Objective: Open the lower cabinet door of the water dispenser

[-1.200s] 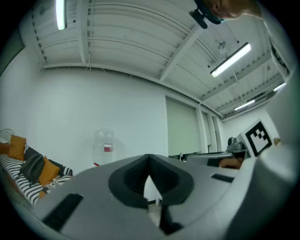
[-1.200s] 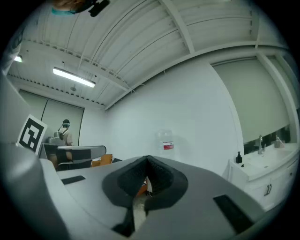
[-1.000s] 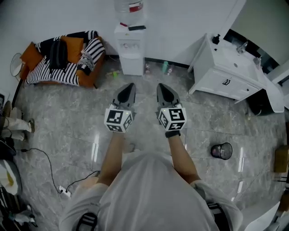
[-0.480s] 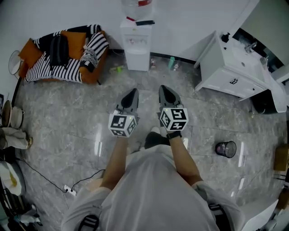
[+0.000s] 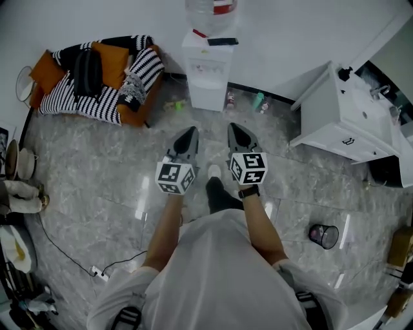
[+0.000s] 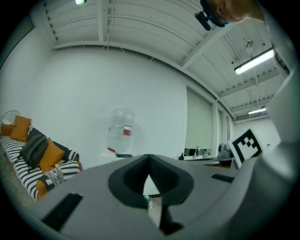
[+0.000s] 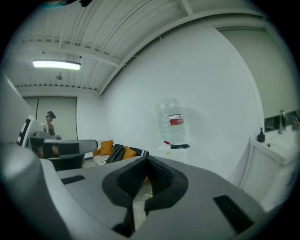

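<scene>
Left gripper (image 5: pixel 187 133) and right gripper (image 5: pixel 233 127): closed, empty, well apart from water dispenser (image 5: pixel 208 64). Risk: closed jaws skid off lower cabinet door (image 5: pixel 208 97).

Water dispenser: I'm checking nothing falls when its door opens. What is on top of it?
On the water dispenser stands a clear bottle with a red label; beside it lies a flat dark object. The bottle hides its own neck and seat.

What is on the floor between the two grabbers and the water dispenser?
Only bare grey floor, as the head view shows. Small bottles stand off to one side, beside the water dispenser.
</scene>
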`<action>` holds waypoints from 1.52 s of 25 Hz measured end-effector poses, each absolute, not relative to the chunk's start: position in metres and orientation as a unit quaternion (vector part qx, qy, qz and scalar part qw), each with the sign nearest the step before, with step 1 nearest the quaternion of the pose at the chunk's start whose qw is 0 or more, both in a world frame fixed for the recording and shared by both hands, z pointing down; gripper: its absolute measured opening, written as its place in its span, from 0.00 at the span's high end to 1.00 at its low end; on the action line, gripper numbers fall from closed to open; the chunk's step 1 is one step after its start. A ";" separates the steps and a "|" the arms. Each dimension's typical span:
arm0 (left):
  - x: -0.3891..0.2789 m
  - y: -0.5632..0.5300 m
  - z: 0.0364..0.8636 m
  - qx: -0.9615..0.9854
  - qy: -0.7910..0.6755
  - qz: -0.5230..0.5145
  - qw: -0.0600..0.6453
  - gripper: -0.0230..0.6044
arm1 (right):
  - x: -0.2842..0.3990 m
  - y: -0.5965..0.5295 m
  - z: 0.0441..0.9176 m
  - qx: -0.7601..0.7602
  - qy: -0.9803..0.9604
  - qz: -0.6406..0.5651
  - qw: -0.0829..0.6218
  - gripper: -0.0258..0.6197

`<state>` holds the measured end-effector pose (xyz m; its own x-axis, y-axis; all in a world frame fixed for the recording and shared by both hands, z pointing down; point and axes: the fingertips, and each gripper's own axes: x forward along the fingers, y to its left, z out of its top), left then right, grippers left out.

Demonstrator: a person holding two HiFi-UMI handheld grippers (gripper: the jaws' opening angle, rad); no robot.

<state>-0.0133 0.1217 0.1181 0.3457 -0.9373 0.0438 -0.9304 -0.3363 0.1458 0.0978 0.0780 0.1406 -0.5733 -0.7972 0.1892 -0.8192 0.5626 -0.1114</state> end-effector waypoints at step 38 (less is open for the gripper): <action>-0.025 -0.225 0.490 0.865 -0.478 0.040 0.146 0.95 | 0.096 -0.224 0.537 0.481 -0.850 0.171 0.130 0.95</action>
<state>-0.0253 -0.2249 0.4897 0.5391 -0.8160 0.2085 -0.8393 -0.4997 0.2141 0.0961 -0.2238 0.5369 -0.5033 -0.7730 0.3861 -0.8622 0.4787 -0.1655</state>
